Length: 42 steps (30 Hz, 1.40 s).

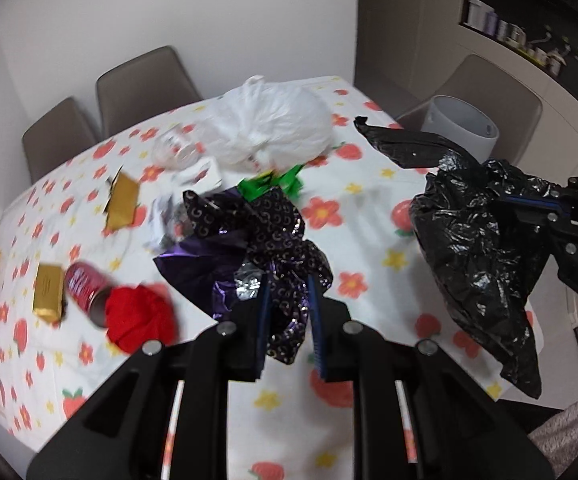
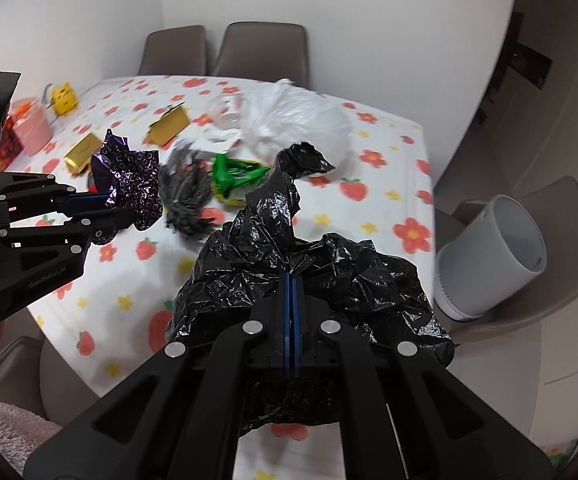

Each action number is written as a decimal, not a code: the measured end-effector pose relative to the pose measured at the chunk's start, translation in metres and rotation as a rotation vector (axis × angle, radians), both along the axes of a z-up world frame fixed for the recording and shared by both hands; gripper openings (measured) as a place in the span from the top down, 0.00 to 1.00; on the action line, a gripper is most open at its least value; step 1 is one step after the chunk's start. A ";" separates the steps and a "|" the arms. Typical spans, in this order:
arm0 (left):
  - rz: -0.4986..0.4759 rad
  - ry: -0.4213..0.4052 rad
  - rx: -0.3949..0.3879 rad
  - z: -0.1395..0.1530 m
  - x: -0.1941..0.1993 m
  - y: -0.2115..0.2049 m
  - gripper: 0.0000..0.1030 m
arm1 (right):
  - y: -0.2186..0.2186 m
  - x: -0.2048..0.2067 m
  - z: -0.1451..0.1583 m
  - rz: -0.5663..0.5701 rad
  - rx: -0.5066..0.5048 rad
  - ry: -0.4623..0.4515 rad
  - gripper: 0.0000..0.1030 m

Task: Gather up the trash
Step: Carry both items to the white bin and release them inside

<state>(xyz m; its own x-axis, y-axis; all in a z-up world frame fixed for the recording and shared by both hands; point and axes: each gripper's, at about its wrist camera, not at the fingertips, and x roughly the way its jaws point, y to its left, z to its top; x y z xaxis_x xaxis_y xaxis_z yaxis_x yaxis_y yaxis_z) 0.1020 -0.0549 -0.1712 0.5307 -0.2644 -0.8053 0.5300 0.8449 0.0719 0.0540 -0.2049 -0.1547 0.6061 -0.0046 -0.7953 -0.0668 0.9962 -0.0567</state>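
- Left gripper (image 1: 289,320), lower centre of the left wrist view: jaws nearly together, clamped on a purple patterned foil wrapper (image 1: 273,236) held above the floral tablecloth (image 1: 369,208).
- Right gripper (image 2: 291,316), lower centre of the right wrist view: jaws pressed together on a crumpled black trash bag (image 2: 313,264), which drapes around its fingers.
- White bin (image 2: 493,256) stands at right, on a chair beside the table.

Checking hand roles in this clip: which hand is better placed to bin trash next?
Left, probably: its gripper already clamps the purple wrapper, while the right gripper is shut on the black bag.
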 end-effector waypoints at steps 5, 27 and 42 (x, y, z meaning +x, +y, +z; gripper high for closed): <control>-0.091 -0.008 0.013 0.002 0.008 -0.056 0.82 | -0.044 -0.005 0.002 -0.079 0.011 -0.011 0.99; -0.245 0.018 0.000 -0.025 0.091 -0.418 0.82 | -0.380 0.058 -0.010 -0.179 -0.018 -0.021 0.99; -0.295 0.055 -0.003 -0.071 0.180 -0.560 0.81 | -0.513 0.143 -0.070 -0.212 0.007 0.015 0.95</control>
<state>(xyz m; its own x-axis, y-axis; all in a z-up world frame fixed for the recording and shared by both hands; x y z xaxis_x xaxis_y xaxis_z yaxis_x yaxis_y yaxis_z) 0.2816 -0.6149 -0.2420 0.3860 -0.4030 -0.8298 0.7556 0.6541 0.0339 0.1967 -0.7177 -0.2245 0.5804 -0.1253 -0.8046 0.1439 0.9883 -0.0501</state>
